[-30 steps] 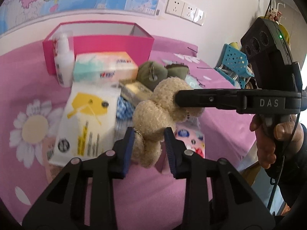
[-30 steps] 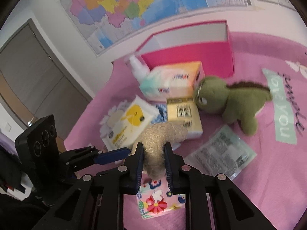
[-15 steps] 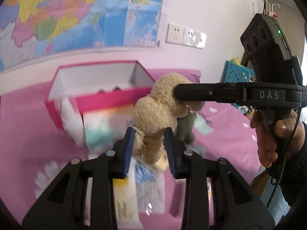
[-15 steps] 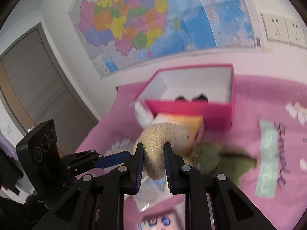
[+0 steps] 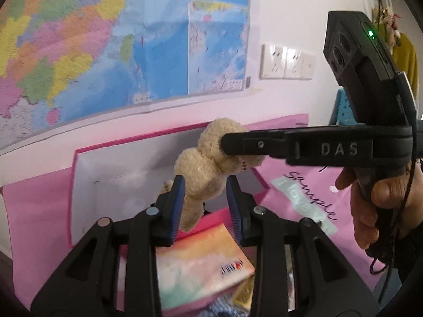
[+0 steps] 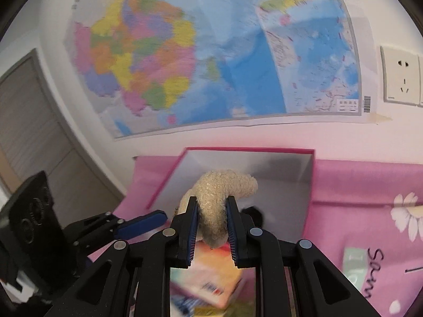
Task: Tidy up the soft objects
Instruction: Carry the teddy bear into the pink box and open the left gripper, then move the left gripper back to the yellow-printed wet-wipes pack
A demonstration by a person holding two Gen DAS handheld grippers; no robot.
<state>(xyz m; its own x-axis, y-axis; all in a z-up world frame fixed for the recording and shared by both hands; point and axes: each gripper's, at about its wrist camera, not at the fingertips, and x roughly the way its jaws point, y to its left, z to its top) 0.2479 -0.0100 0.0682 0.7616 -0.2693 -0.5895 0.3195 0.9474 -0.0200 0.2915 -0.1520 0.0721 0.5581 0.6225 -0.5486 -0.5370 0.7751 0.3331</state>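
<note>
Since a second ago I have lifted the beige teddy bear (image 5: 205,174) off the pile on the bed, and it now hangs in front of the open pink box (image 5: 87,185) instead of low over the packets. My left gripper (image 5: 203,206) pinches the bear's lower body and leg between its blue pads, jaws only partly apart around the plush. My right gripper (image 6: 211,224) clamps another curved limb of the same bear, its pads pressed into the fuzzy fabric on both sides; in the left view its black finger crosses the bear's head from the right, with my right hand (image 5: 380,198) wrapped around the handle.

Just below both grippers lies a tissue pack (image 5: 201,261) in peach and teal, blurred. Beyond it stands the pink box with its white inside, holding a small dark thing I cannot make out. The box sits on a pink sheet (image 6: 364,185) printed with white daisies. Behind everything, a coloured wall map (image 6: 211,52) hangs on the white wall, with wall sockets (image 5: 286,62) to its right.
</note>
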